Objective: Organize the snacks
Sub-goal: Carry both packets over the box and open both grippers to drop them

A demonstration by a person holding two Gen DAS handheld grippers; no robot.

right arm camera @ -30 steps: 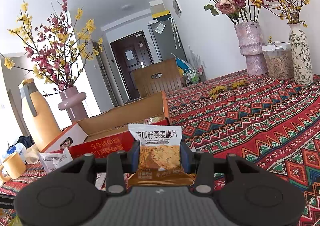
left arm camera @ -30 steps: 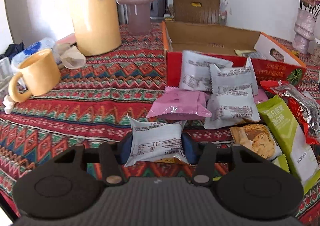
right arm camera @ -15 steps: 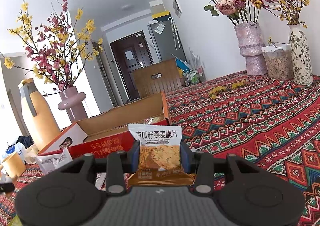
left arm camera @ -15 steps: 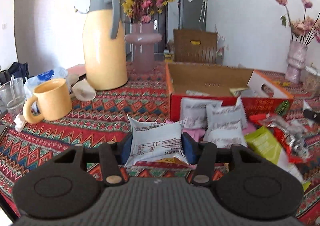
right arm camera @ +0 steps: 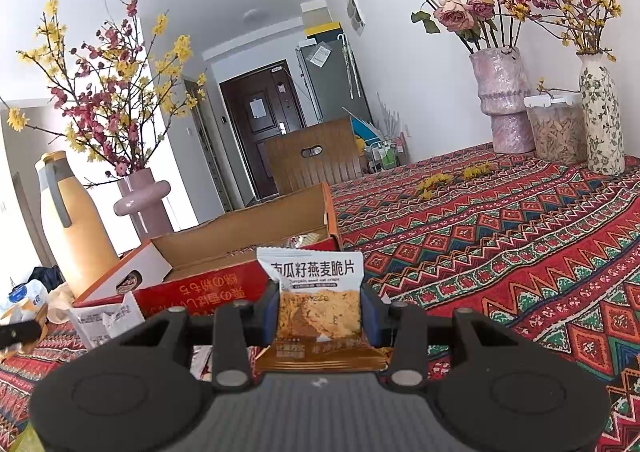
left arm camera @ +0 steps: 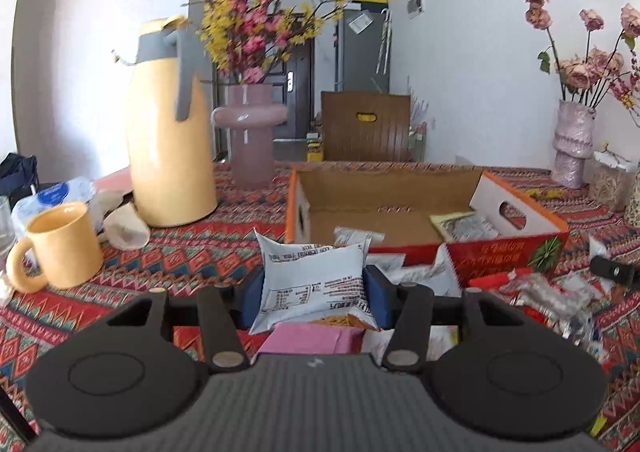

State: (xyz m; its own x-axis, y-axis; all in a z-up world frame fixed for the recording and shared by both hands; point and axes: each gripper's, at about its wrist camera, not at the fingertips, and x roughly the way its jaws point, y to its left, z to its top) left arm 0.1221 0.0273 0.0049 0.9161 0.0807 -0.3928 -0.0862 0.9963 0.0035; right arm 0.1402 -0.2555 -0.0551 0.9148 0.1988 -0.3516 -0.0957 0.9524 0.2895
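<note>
The left tool (left arm camera: 314, 290) is clamped on a white snack packet (left arm camera: 314, 280), its blue pads pressing the packet's two sides. A second ago this packet sat low over the loose pile of snacks on the desk (left arm camera: 192, 252); now it is raised, and the left view looks more level, so that the open red cardboard box (left arm camera: 508, 252) lies straight ahead with its floor in sight. A few packets lie inside the box. A pink packet (left arm camera: 308, 338) shows just under the held one, and the yellow mug (left arm camera: 66, 240) and yellow jug (left arm camera: 170, 156) stand to the left on the patterned cloth.

The right tool (right arm camera: 320, 312) is clamped on an oat crisp packet (right arm camera: 318, 304), held upright above the desk and in front of the box. Its view matches the earlier frames: the packet, box and vases sit in the same places. At that view's left edge a dark tip now reaches in beside a white packet.
</note>
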